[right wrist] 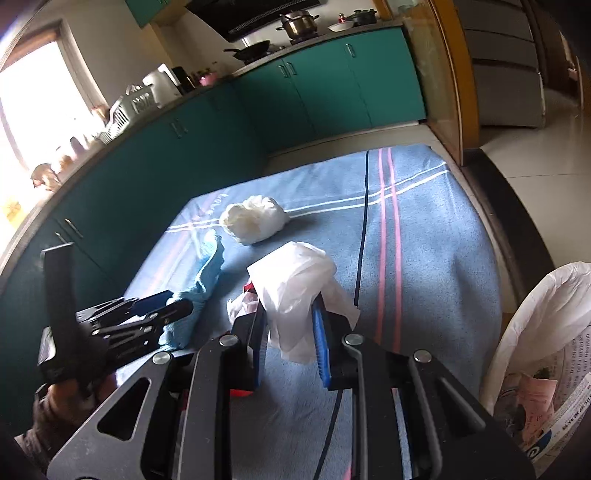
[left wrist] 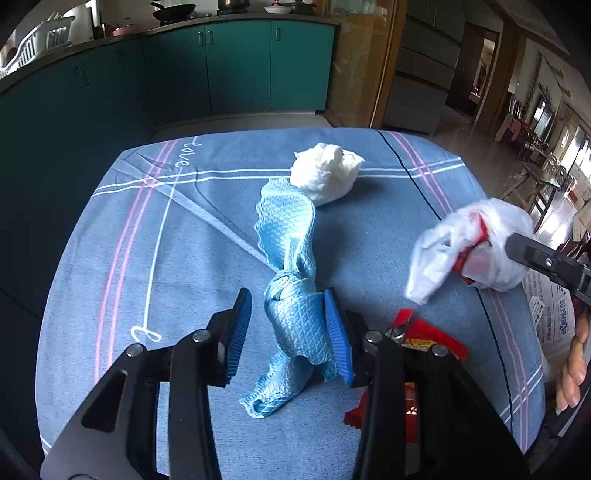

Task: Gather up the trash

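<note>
Blue woven cloth point(left wrist: 291, 295) lies twisted on the blue striped bench point(left wrist: 184, 240), and the left hand-held gripper point(left wrist: 291, 332) pinches it. From the right wrist, the right hand-held gripper point(right wrist: 288, 332) squeezes a crumpled white plastic bag point(right wrist: 299, 284) just above the bench.

I see a blue striped tablecloth point(left wrist: 192, 258) covering the table, teal cabinets point(left wrist: 240, 66) running along the far wall, a black frying pan point(left wrist: 173, 11) and a steel pot point(right wrist: 297, 22) on the counter above them, and a white dish rack point(right wrist: 127, 107) near the bright window point(right wrist: 33, 110)
</note>
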A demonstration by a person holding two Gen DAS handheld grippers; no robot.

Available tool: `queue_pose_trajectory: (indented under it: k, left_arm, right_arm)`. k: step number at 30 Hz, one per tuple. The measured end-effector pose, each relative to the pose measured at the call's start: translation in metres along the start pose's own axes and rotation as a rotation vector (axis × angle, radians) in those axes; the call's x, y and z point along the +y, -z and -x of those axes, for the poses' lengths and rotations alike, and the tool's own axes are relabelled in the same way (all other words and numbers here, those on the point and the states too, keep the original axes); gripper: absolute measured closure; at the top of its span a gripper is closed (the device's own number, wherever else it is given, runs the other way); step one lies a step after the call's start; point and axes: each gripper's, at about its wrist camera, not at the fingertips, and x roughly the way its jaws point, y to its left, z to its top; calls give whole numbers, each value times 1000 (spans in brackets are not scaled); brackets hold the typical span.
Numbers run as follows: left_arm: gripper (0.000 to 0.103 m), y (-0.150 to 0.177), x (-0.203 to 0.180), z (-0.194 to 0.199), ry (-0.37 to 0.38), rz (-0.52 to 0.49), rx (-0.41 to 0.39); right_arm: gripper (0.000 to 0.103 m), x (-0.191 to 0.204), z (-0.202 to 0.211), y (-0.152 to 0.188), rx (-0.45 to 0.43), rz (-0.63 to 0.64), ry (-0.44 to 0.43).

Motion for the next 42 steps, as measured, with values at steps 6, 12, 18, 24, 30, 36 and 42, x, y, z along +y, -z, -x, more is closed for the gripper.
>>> queue_pose_trajectory:
  k: [6, 12, 18, 24, 30, 36, 42]
  left_arm:
    - [47, -4, 13, 1, -10, 42, -10]
    - [27, -6, 20, 1, -17, 73, -22]
    - [25, -6, 22, -2, -4, 85, -16]
    - [25, -7, 23, 1, -10, 88, -34]
    - [25, -7, 24, 17, -19, 91, -113]
    - [22, -7, 24, 23, -34, 80, -136]
    - [18, -8, 27, 24, -36, 91, -141]
  right_arm:
    - [30, -16, 12, -2, -71, -39, 155]
    - [24, -15, 3, -1, -82, -25, 258]
    - [21, -10, -6, -1, -80, 4, 261]
    - [21, -6, -9, -1, -80, 8, 265]
    - [21, -4, -5, 0, -91, 14, 280]
    - [21, -11, -2, 0, -103, -18, 291]
    - [21, -26, 7, -1, -125, -95, 314]
